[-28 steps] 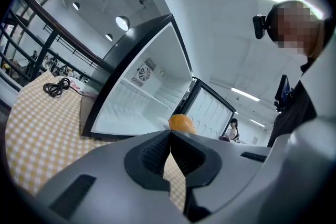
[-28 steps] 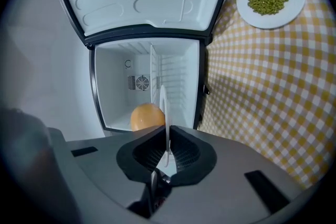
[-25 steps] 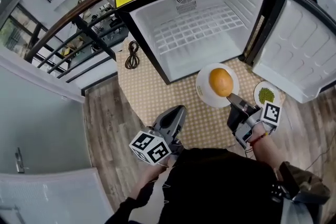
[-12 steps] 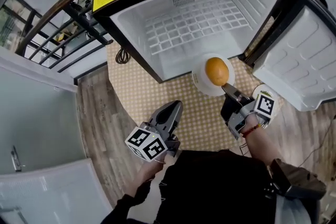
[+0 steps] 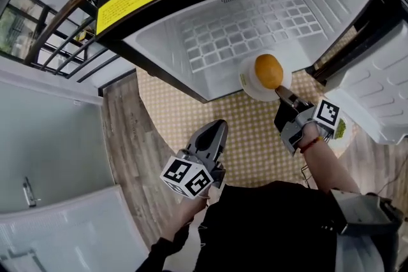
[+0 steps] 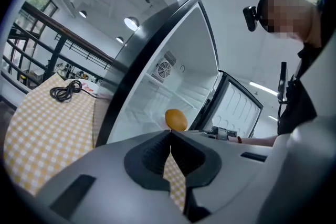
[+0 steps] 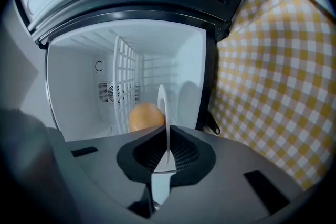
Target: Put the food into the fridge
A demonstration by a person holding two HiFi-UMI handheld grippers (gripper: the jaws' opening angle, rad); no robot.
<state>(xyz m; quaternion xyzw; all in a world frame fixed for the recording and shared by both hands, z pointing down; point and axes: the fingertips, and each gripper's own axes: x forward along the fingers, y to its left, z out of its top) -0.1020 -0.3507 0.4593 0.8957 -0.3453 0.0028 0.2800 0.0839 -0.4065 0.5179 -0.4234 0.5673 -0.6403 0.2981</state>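
Observation:
A round orange-brown food (image 5: 268,71) sits on a white plate (image 5: 252,85), held at the mouth of the open black fridge (image 5: 255,16). My right gripper (image 5: 284,97) is shut on the plate's near rim. In the right gripper view the plate (image 7: 164,107) shows edge-on between the pads, the food (image 7: 144,116) is beside it, and the fridge's white wire shelf (image 7: 126,76) lies beyond. My left gripper (image 5: 218,129) hangs lower left over the checkered cloth, shut and empty. Its own view shows the jaws (image 6: 169,136) together and the food (image 6: 176,119) ahead.
The fridge door (image 5: 382,92) stands open at the right. A second plate with green food (image 5: 342,131) peeks out behind the right gripper's marker cube. A black cable (image 6: 65,90) lies on the yellow checkered tablecloth (image 5: 191,111). Wood floor lies at the left.
The right gripper has carried the plate with the round food up and forward to the fridge opening. The left gripper has stayed low and shut.

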